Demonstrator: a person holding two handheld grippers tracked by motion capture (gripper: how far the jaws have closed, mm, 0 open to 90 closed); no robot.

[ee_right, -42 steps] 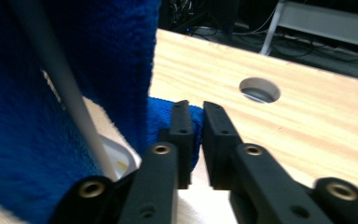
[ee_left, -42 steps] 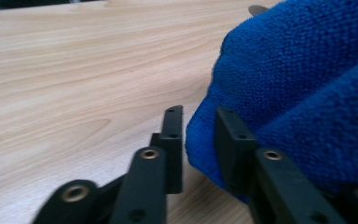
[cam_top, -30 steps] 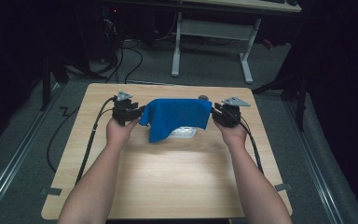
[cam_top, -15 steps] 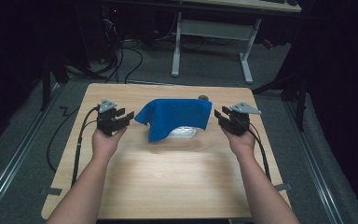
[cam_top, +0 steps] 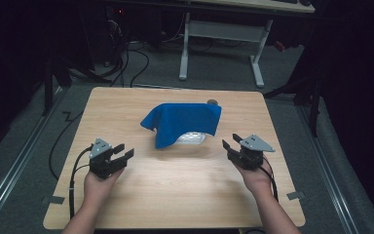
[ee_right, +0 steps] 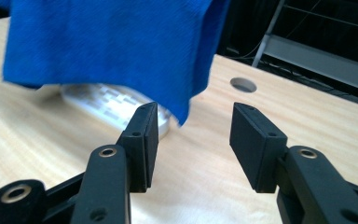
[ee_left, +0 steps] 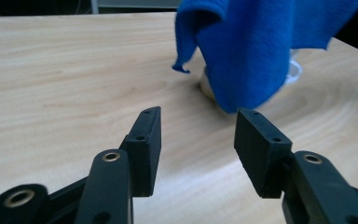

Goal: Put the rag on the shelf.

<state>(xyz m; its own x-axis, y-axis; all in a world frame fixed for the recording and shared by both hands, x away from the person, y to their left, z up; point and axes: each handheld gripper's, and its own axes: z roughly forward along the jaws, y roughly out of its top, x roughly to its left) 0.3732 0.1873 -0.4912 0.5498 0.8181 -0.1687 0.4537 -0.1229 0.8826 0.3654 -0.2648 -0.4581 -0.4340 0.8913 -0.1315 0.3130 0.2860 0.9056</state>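
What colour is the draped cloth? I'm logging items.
The cloth is solid bright blue, clearest in the left gripper view.

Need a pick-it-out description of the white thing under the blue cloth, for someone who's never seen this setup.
Start at the wooden table and find the blue cloth draped near its far middle, between the two grippers. The white object peeks out from under the cloth's near edge. It is the only pale, ridged, low-lying item on the tabletop; what it is cannot be told, since the cloth covers most of it.
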